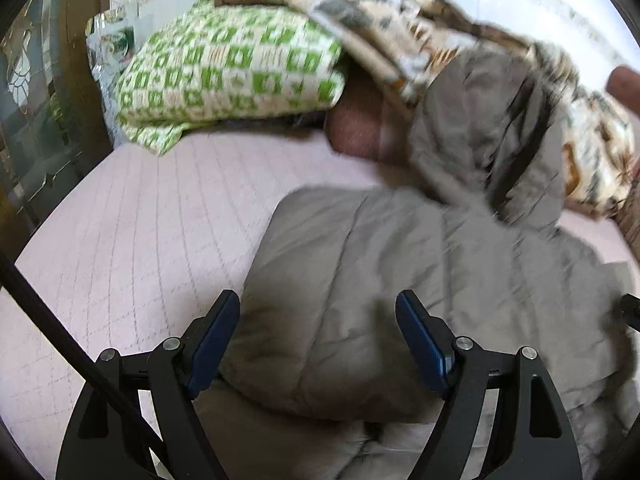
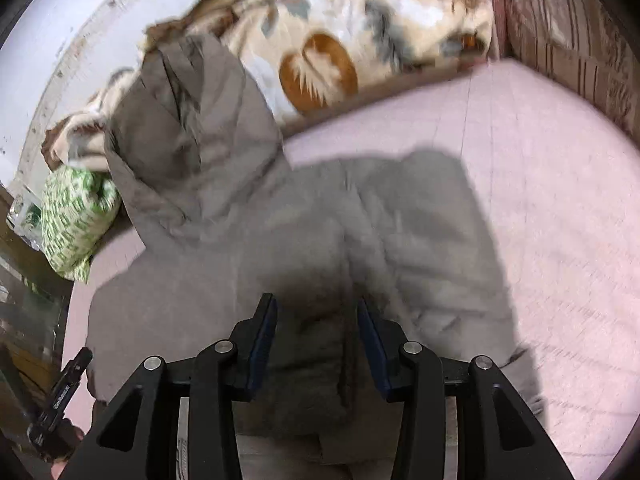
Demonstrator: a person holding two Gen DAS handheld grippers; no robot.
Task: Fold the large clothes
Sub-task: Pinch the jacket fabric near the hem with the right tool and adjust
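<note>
A grey padded hooded jacket (image 1: 360, 248) lies spread on a pink quilted bed (image 1: 140, 220), with its hood (image 1: 480, 120) resting up against a blanket. My left gripper (image 1: 318, 316) is open wide over the jacket's near left part, padded fabric bulging between its blue pads. In the right wrist view the same jacket (image 2: 280, 220) fills the middle. My right gripper (image 2: 317, 312) stands half open low over it, a dark fold of fabric lying between the fingers, with no clear press of the pads on it. The left gripper's black body (image 2: 64, 392) shows at the lower left.
A green-and-white checked pillow (image 1: 228, 68) and a cream, brown and grey patterned blanket (image 1: 400, 20) lie along the bed's far side. A brown striped upholstered end (image 2: 560, 20) bounds the bed at the right. Bare pink sheet (image 2: 540, 200) stretches right of the jacket. A glass-fronted cabinet (image 1: 32, 100) stands left.
</note>
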